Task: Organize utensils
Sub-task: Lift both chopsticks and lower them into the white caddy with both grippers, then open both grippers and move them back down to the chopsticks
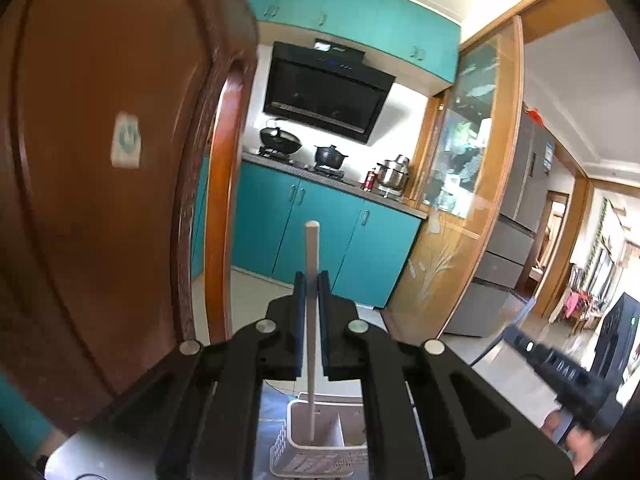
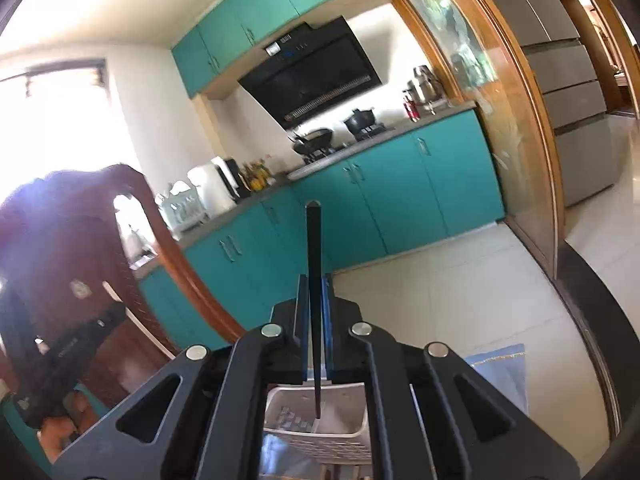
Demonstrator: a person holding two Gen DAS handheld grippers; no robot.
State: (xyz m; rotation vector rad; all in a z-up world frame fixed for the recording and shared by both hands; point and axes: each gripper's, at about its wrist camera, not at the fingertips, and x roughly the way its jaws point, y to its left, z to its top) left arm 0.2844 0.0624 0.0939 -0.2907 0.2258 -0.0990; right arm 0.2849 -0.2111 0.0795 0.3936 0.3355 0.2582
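Left gripper [image 1: 312, 280]: fingers closed tight on a white chopstick [image 1: 311, 264], clamped partway along its length; the top end stands clear above the fingers at frame centre, the lower end hangs down toward the bottom of the frame.
Right gripper [image 2: 315, 284]: fingers likewise pressed together on a black chopstick [image 2: 315, 248], held partway along, its squared top end poking up past them.
White basket [image 1: 320, 436]: a slotted plastic utensil holder with a divider, low in the frame under each gripper; in both wrist views the chopstick's lower tip lines up with its open top, though whether the tip is inside or above the rim I cannot tell.
Basket support: the holder seems to rest on a shiny surface at the bottom of the left view; blurred, so no more can be said.
Handling, chopsticks: judged light, stiff and thin; smooth, so likely to slip or pivot between flat pads if the grip slackens.
Where to hold: a grip near mid-length, as now, looks sound; it keeps the stick upright and leaves the tip free to enter a compartment.
Handling, basket: light plastic, probably easy to nudge or tip if a stick catches the rim.
Background: teal cabinets [image 2: 400, 184], black range hood [image 1: 326, 92], pots on the stove, far behind.
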